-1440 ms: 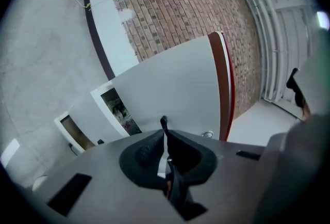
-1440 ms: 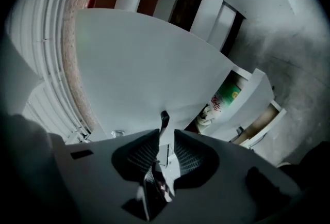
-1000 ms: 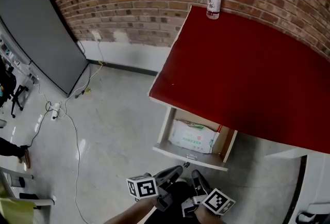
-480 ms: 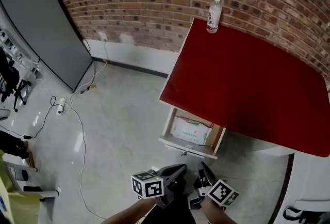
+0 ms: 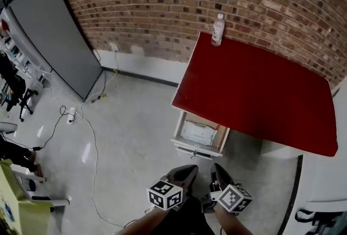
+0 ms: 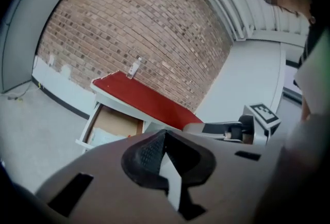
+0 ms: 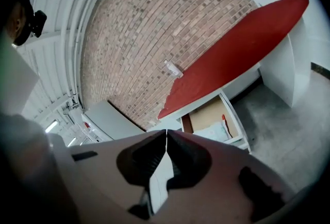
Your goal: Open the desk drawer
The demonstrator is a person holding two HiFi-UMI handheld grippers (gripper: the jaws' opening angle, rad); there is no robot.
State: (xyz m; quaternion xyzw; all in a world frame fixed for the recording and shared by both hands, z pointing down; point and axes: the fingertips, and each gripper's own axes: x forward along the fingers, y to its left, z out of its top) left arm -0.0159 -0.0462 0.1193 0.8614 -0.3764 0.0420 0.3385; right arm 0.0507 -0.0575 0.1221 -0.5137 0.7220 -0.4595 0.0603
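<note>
The desk with the red top (image 5: 255,93) stands against the brick wall, and its white drawer (image 5: 198,144) is pulled out. A white packet (image 5: 196,132) lies inside it. Both grippers are low in the head view, well back from the drawer front and apart from it. My left gripper (image 5: 190,170) is shut with nothing in it, and so is my right gripper (image 5: 218,169). The left gripper view shows the shut jaws (image 6: 164,132) with the open drawer (image 6: 111,122) far beyond them. In the right gripper view the shut jaws (image 7: 166,132) have the drawer (image 7: 216,120) behind them.
A plastic bottle (image 5: 218,30) stands at the desk's far corner. A grey panel (image 5: 51,33) leans on the wall at the left, with cables (image 5: 87,131) and a power strip (image 5: 70,115) on the floor. White furniture (image 5: 325,185) stands right of the desk.
Both grippers have risen, still shut and empty. The head view now takes in more of the room, so the desk and open drawer look smaller and farther away.
</note>
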